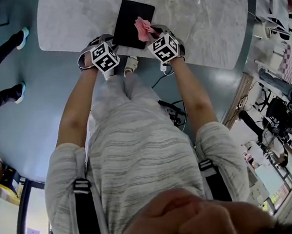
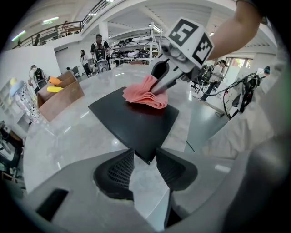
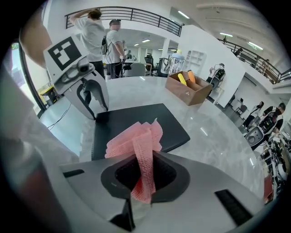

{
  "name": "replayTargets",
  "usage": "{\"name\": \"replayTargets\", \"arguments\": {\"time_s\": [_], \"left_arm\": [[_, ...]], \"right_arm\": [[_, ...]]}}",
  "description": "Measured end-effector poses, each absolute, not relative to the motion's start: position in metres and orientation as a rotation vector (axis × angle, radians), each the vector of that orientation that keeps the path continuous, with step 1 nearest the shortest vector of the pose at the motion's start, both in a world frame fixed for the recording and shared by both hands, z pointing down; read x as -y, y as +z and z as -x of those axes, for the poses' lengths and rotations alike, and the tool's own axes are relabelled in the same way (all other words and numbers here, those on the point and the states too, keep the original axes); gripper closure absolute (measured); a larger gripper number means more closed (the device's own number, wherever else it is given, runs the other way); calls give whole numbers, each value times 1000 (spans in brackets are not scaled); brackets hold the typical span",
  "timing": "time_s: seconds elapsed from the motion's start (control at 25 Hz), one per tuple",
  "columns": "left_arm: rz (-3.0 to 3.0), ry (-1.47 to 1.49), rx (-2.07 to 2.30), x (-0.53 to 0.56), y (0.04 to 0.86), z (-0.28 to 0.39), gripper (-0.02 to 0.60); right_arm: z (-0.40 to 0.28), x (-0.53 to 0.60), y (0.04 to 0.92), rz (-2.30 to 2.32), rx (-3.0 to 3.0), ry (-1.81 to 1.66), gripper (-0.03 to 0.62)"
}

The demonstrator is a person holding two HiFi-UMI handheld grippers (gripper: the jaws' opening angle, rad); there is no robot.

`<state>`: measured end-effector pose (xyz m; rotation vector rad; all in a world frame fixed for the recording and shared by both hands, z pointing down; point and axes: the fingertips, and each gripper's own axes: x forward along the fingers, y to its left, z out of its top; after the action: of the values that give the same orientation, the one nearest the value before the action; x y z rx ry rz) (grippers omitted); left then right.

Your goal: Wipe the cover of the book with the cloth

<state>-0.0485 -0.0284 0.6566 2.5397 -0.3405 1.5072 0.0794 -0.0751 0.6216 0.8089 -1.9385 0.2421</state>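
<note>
With right tool (image 3: 143,182), clamped tight on pink cloth (image 3: 138,141), bunched atop black book (image 3: 122,123) cover. With left tool (image 2: 144,170), spread open, straddling book's near corner on marble bench (image 1: 192,14).

no readable text, labels or numbers anywhere

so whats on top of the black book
A pink cloth, pinched in the right gripper, rests on the book cover. The patch of cover beneath the cloth is hidden.
</note>
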Motion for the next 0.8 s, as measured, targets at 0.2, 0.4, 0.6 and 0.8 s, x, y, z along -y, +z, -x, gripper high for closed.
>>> {"name": "replayTargets", "arguments": {"time_s": [0.2,0.4,0.6,0.8], "left_arm": [[-2530,1499,348,28,656,48,425],[-2468,1426,402,28,655,52,418],[-2212,1172,476,27,651,57,379],[-1935,849,528,36,644,58,365]], "right_arm": [[-68,49,623,-785,1963,261,551],[-60,30,623,-768,1980,285,551],[-59,21,622,-775,1985,294,551],[-58,20,623,-779,1987,299,551]]}}
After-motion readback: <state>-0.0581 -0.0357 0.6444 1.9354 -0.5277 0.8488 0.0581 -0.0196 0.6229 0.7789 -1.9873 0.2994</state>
